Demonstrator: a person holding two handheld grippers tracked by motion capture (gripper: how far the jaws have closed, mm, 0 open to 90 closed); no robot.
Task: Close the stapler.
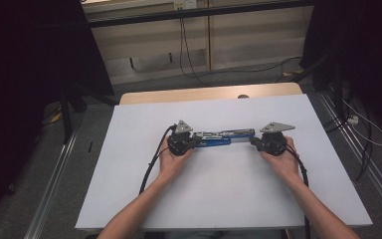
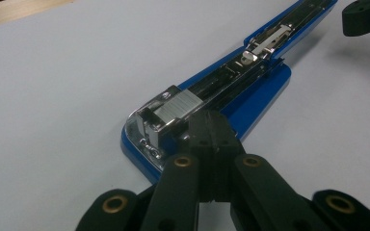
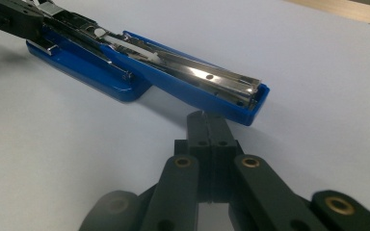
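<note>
I had both tongs pressed together with nothing between their jaws. The left gripper (image 2: 211, 126) had its closed tips against the stapler (image 2: 231, 91) at the head end, resting by the metal block where the magazine sits over the blue base; whether it pressed down or merely touched I could not tell. The right gripper (image 3: 208, 126) sat just short of the stapler's far end, its closed tips near the blue tip of the swung-open top arm, apart from it by a sliver of table.

The stapler (image 1: 219, 138) lay flat in the middle of the white table (image 1: 129, 189), opened out fully, so base and top arm ran in one long line between my hands. In the high view the left gripper (image 1: 191, 142) was at the stapler's left end and the right gripper (image 1: 255, 141) at its right end.

As I judged it, the step in hand was folding the stapler shut, or steadying it for loading. To do that well I needed the left tips to bear firmly on the base as an anchor, not on the sprung magazine. The right tips had to slide under the top arm's end and lift it in an arc toward the hinge, slowly. The risk I saw was the whole stapler skating across the smooth table.
</note>
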